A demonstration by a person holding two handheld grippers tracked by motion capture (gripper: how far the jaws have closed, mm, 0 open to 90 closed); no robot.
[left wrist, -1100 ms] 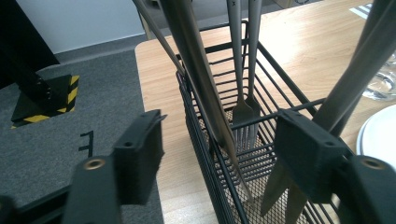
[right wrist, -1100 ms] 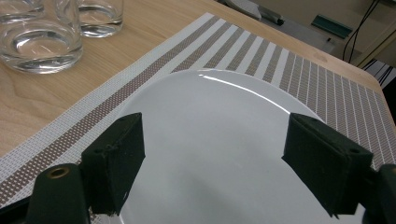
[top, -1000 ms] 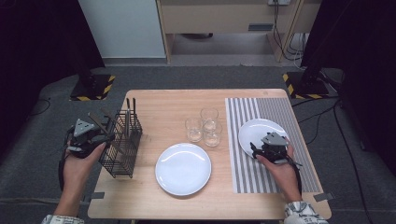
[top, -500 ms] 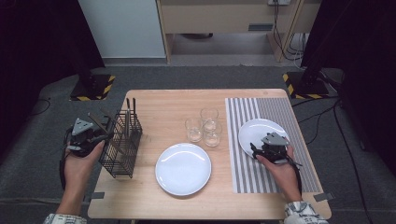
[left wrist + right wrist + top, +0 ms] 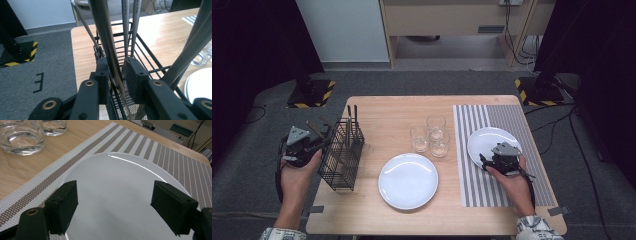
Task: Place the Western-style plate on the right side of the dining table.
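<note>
On the wooden counter (image 5: 387,110), our left tool (image 5: 117,75) has moved in at the wire caddy (image 5: 341,150), narrowed around a utensil handle (image 5: 107,42); extraction looks next. Our right tool (image 5: 113,202) hovers wide over the white plate (image 5: 120,195).

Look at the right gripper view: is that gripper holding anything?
No, the right gripper is open above the white plate with nothing between its jaws.

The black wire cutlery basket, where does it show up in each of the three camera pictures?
High view: the wire basket stands at the table's left edge, beside the left gripper.
Left gripper view: centre, behind and below the jaws, cutlery handles rising from it.
Right gripper view: not in it.
Shared landmark: the drinking glasses.
</note>
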